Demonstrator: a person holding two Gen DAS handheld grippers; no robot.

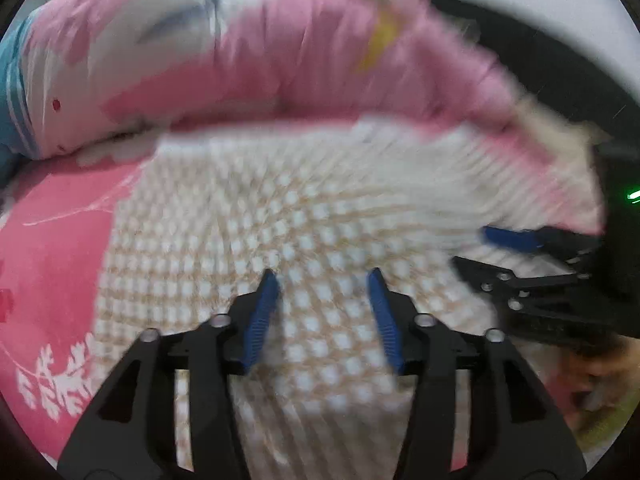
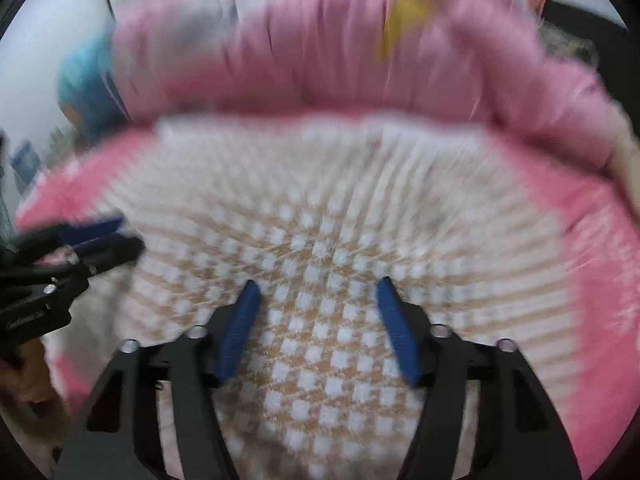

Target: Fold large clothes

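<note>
A beige-and-white checked garment lies spread on a pink bed sheet. Both views are blurred. My left gripper hovers over the middle of the checks, its blue pads apart and nothing pinched between them. My right gripper stands open above the cloth in the same way, with bare blue pads. Each gripper shows in the other's view: the right gripper at the garment's right side, the left gripper at its left side.
A bunched pink-and-white quilt lies along the far edge of the garment. A blue striped cushion sits at the back left. The sheet carries a white leaf print. A dark surface is at the back right.
</note>
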